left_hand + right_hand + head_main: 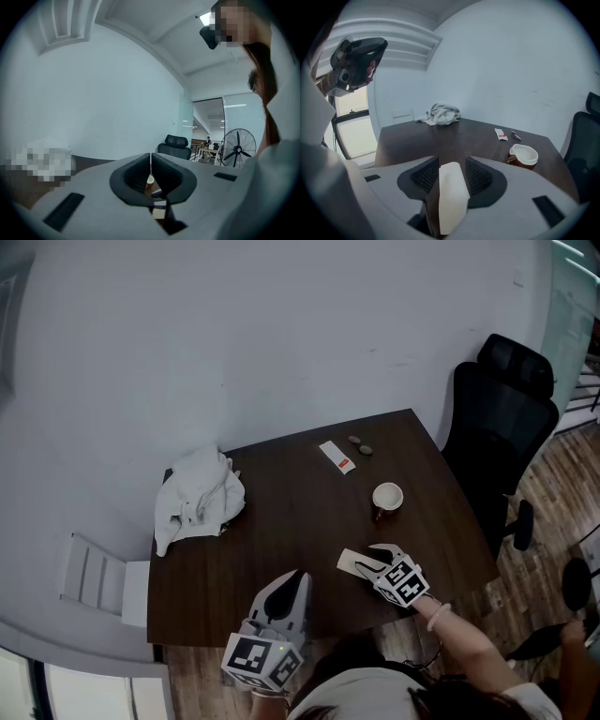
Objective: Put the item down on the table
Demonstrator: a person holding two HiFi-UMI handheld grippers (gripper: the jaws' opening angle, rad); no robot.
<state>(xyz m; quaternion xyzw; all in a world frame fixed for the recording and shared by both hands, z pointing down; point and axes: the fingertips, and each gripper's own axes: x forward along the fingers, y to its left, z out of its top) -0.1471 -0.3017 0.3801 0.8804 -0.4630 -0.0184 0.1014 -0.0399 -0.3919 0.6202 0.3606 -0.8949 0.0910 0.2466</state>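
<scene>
The item is a flat white packet [349, 562], seen edge-on in the right gripper view [452, 197]. My right gripper [370, 561] [452, 168] is shut on it, with both ribbed pads against its sides. The gripper is low over the near right part of the dark wooden table [281, 531]; whether the packet touches the tabletop I cannot tell. My left gripper [297, 580] [150, 161] hovers at the table's near edge, left of the packet, with its jaws together and nothing between them.
A brown cup with a white inside [387, 496] [523, 154] stands just beyond the right gripper. A crumpled white cloth [199, 495] [439, 114] lies at the far left. A small sachet [337, 457] and two dark bits [360, 445] lie at the back. A black office chair [502, 427] stands to the right.
</scene>
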